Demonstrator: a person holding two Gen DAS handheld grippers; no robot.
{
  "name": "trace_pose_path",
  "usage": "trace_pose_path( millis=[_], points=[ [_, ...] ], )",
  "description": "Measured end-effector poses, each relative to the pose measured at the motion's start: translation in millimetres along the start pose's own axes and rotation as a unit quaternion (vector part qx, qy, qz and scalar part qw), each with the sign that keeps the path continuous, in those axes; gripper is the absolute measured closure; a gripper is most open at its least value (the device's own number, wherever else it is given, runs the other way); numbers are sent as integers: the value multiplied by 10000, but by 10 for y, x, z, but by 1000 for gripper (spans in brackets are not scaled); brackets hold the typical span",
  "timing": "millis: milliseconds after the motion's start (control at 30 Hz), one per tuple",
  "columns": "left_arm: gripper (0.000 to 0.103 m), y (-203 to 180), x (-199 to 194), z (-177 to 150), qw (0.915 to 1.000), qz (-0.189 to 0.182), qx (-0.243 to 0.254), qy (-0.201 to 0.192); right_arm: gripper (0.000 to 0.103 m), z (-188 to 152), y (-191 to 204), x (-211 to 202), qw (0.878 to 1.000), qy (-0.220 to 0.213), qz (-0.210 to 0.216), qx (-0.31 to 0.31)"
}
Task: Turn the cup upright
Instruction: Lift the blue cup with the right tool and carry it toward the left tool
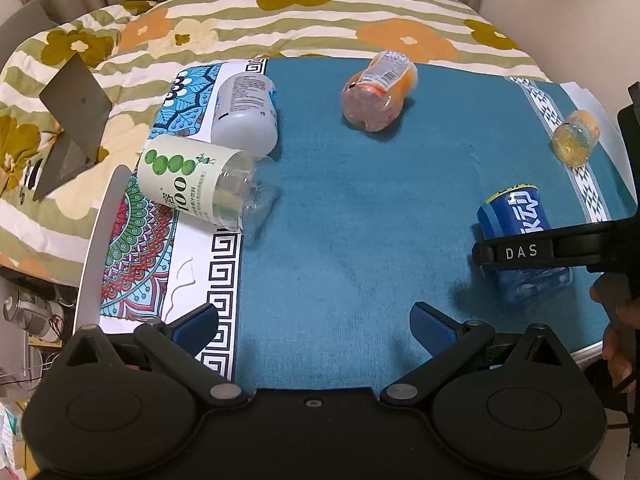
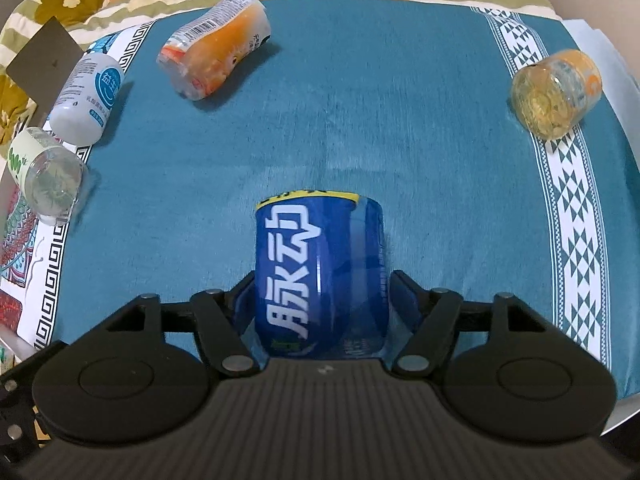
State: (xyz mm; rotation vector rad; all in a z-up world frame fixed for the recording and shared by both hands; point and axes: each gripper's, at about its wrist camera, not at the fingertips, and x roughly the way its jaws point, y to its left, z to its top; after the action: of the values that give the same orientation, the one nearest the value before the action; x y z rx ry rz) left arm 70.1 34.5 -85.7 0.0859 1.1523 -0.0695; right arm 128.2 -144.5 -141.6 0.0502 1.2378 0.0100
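A blue cup [image 2: 320, 272] with white characters lies on its side on the teal cloth, between the fingers of my right gripper [image 2: 320, 292], which is shut on it. In the left wrist view the same blue cup [image 1: 514, 216] sits at the right under the right gripper [image 1: 520, 252]. My left gripper [image 1: 314, 324] is open and empty over the cloth's near edge. Four more cups lie on their sides: a green-label one [image 1: 192, 184], a white one [image 1: 246, 112], an orange one [image 1: 378, 90] and a yellow one [image 1: 576, 140].
The teal cloth [image 2: 360, 120] covers a table; a patterned mat [image 1: 140, 232] lies along its left edge. A flowered quilt [image 1: 280, 16] lies behind the table. A grey laptop [image 1: 68, 120] stands open at the left on the quilt.
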Motion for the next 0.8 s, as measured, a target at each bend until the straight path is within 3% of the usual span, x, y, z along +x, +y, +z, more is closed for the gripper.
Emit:
trace_pose_path(
  millis=[67,333,567,700,800],
  points=[
    [0,8,4,10,10000,-8,-25,5,1,-8,4,-7,10000,-25,-58,-59],
    [0,6,-96,30,9999,-4,-139,-10,0,-5,-49,-112,9999,-62,115,17],
    [0,-159,-334,148,9999,-67,-100,-91,0,26,-218,-591,9985,-405,343,162],
    [0,-342,-393,270,9999,-111,-55,-106,0,-44,-464,-929,9963,-838,130,150],
    [0,-509,-376,377,9998,-204,-34,-72,0,-103,-719,-1093,9954,-926,-41,239]
  ],
)
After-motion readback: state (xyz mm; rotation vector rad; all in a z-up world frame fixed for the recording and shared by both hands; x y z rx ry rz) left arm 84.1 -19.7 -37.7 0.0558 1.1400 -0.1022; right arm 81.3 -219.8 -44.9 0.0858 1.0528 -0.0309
